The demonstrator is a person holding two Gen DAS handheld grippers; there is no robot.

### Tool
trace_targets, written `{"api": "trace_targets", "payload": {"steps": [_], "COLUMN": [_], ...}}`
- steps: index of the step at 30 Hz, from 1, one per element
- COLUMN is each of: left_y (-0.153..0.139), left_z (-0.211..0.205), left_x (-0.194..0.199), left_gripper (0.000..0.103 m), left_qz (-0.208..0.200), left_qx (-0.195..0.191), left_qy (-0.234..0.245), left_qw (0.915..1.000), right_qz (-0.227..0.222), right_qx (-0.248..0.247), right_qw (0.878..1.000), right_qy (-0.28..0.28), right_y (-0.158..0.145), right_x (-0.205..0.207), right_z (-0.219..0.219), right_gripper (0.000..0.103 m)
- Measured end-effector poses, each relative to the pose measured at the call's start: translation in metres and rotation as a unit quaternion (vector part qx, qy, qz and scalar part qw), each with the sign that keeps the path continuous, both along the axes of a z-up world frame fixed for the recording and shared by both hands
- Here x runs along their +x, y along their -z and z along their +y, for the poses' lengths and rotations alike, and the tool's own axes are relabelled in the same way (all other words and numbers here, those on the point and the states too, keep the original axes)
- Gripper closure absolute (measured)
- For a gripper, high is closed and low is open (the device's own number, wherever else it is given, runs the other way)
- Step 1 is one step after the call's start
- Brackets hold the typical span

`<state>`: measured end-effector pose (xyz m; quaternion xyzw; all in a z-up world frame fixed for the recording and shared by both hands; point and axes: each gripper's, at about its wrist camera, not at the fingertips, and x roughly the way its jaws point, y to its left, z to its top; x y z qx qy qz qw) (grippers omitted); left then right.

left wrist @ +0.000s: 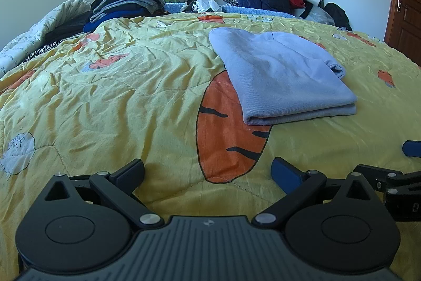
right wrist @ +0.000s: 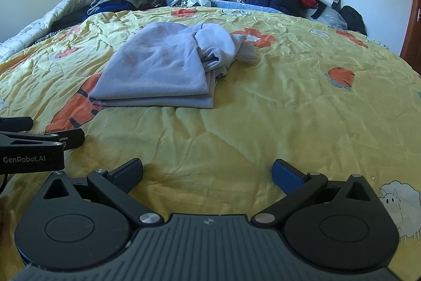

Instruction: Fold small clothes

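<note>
Lying folded, ribbed lavender garment point(left wrist: 279, 75), rumpled quilt point(left wrist: 118, 102)

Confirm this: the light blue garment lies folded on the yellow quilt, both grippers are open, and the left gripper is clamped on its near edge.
One thing is wrong: the left gripper holds nothing. The left wrist view shows its jaws spread over bare yellow quilt, apart from the light blue garment. The garment is folded, and the right gripper is open too.
</note>
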<state>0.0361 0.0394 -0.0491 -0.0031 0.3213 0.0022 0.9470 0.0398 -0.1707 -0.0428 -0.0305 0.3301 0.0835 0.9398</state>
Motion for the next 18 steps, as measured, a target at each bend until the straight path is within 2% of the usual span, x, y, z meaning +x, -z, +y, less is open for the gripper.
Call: {"api": "trace_targets", "payload": {"steps": [18], "left_y": [0.0], "left_z": [0.0], "left_x": [0.0], "left_gripper": [0.0], "left_qz": [0.0], "left_qx": [0.0], "left_qy": [0.0], "left_qw": [1.0], "right_qz": [-0.008], "right_qx": [-0.002], "right_qw": [1.0], "right_qy": [0.016], "right_y": [0.002], "right_x": [-0.005], "right_z": [0.002], "right_gripper": [0.001]}}
